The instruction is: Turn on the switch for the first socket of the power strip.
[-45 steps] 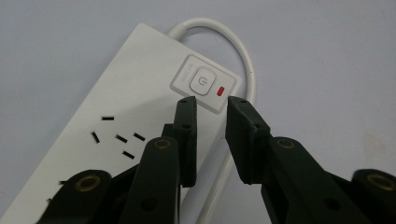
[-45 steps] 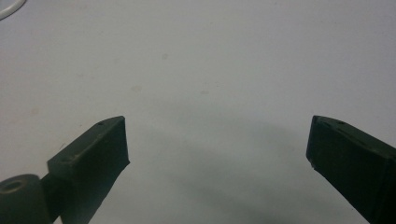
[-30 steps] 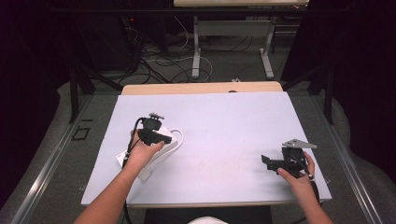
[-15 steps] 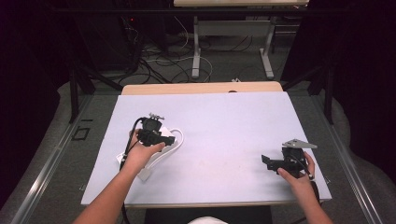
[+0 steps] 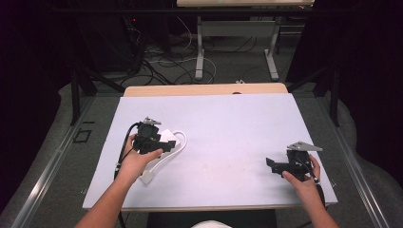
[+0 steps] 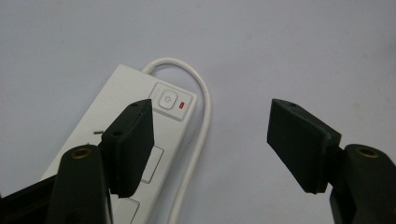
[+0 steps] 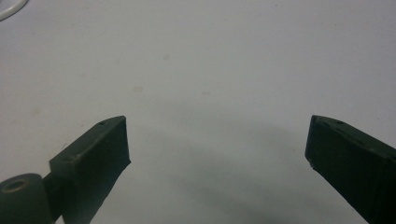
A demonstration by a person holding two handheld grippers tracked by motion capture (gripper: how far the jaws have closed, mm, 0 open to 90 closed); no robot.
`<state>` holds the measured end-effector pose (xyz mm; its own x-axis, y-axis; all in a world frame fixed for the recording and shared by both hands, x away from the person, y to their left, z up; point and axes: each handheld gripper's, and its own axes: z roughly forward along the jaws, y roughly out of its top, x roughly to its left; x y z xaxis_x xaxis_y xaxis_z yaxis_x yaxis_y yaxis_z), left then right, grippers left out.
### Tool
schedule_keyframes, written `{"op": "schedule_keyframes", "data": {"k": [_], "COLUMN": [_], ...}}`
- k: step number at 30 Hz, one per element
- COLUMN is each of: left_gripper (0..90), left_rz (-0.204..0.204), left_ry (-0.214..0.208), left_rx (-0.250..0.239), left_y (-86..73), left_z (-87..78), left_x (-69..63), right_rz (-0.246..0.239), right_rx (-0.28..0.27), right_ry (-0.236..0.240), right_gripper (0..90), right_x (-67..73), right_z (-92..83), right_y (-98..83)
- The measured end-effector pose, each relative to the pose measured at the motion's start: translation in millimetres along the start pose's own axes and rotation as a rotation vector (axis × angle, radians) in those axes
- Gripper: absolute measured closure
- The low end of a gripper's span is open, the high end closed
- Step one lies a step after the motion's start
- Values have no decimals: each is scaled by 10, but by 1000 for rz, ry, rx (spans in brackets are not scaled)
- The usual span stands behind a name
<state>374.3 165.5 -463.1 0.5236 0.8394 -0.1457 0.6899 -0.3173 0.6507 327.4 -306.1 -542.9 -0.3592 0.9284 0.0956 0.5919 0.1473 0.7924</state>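
A white power strip (image 6: 135, 135) with a power button and a small red light lies on the pale table sheet; its white cord (image 6: 201, 107) loops around its end. In the high view the power strip (image 5: 164, 142) lies at the left, with its cord (image 5: 182, 140) curling right and a white plug (image 5: 147, 177) near the front. My left gripper (image 6: 210, 144) hovers just over the strip, open, its left jaw above the strip's sockets; from above the left gripper (image 5: 166, 142) shows the same. My right gripper (image 5: 272, 165) rests at the right front, open, nothing between its jaws (image 7: 217, 154).
The pale sheet (image 5: 228, 133) covers a wooden table whose far edge (image 5: 204, 89) shows. Beyond it, cables and the legs of another table (image 5: 199, 52) stand on the floor. Dark curtains flank both sides.
My left gripper has drawn back slightly toward the person and lowered over the power strip. The right gripper has stayed in place.
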Motion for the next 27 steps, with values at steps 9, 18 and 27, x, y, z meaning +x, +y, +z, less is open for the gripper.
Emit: {"op": "schedule_keyframes", "data": {"k": [9, 18, 27], "left_gripper": [202, 77, 2], "left_rz": [-27, -25, -26], "left_ry": [-2, 1, -36], "left_rx": [-37, -65, -78], "left_y": [-92, -238, -407], "left_z": [-131, -195, -207], "left_x": [34, 95, 118], "right_rz": [0, 3, 1], "right_rx": [-1, 0, -1], "right_ry": [1, 0, 0], "right_gripper": [58, 58, 58], "right_x": [4, 2, 4], "right_z": [4, 1, 1], "right_y": [0, -1, -1]}}
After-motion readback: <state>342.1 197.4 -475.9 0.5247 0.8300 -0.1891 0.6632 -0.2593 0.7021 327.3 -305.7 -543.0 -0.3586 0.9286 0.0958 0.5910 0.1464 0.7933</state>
